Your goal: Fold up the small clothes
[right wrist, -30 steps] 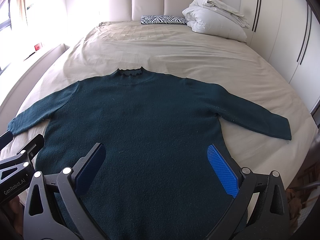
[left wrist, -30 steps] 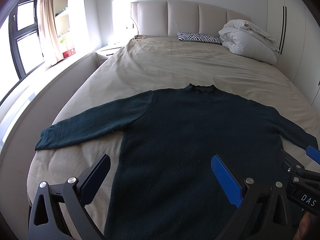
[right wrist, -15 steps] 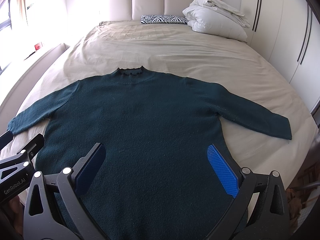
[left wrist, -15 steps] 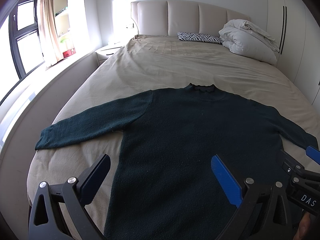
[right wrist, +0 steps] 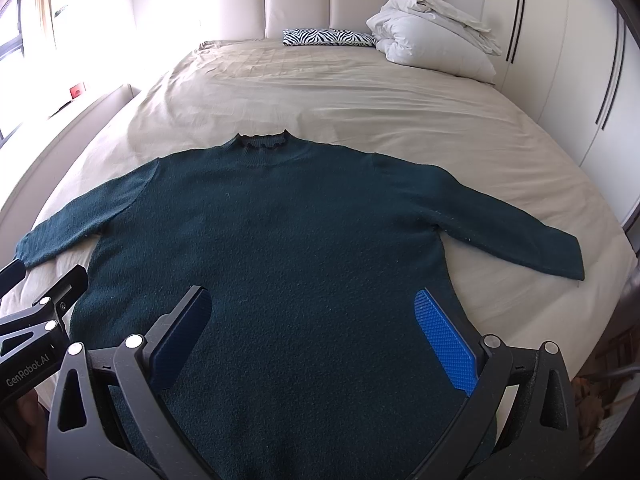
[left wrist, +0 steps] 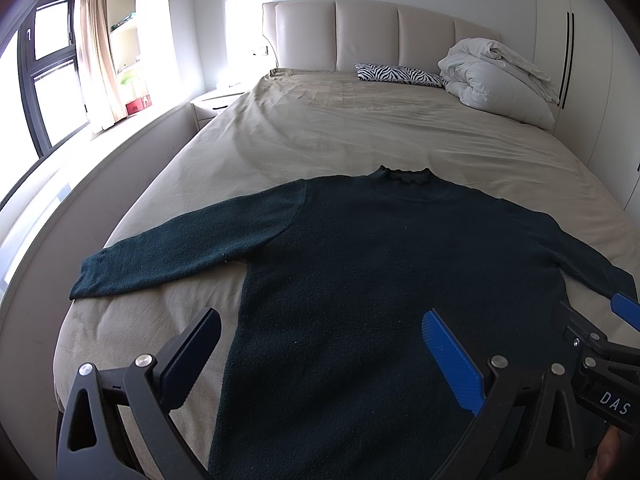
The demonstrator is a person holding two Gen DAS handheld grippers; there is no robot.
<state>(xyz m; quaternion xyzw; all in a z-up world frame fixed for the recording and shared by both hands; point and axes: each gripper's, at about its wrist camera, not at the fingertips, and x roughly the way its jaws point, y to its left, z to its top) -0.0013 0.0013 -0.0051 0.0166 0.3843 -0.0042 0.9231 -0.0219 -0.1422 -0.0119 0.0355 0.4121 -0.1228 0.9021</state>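
Nothing has moved; both my left gripper (left wrist: pixel 320 354) and right gripper (right wrist: pixel 316 336) hover spread over the flat sweater (right wrist: pixel 280 240), next pinching the sleeve (left wrist: pixel 172 252) at nine o'clock

One sweater (right wrist: pixel 280 248), one zebra pillow (right wrist: pixel 328 37), one duvet (right wrist: pixel 432 40), two grippers.

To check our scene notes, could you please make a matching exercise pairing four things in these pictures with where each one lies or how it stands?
Things:
1. sweater
2. zebra pillow
3. white duvet
4. left gripper

Places or states:
A. bundled at the head of the bed, on the right
B. spread flat, both sleeves out
C. open, holding nothing
D. lying flat against the headboard

Pairs: 1-B, 2-D, 3-A, 4-C
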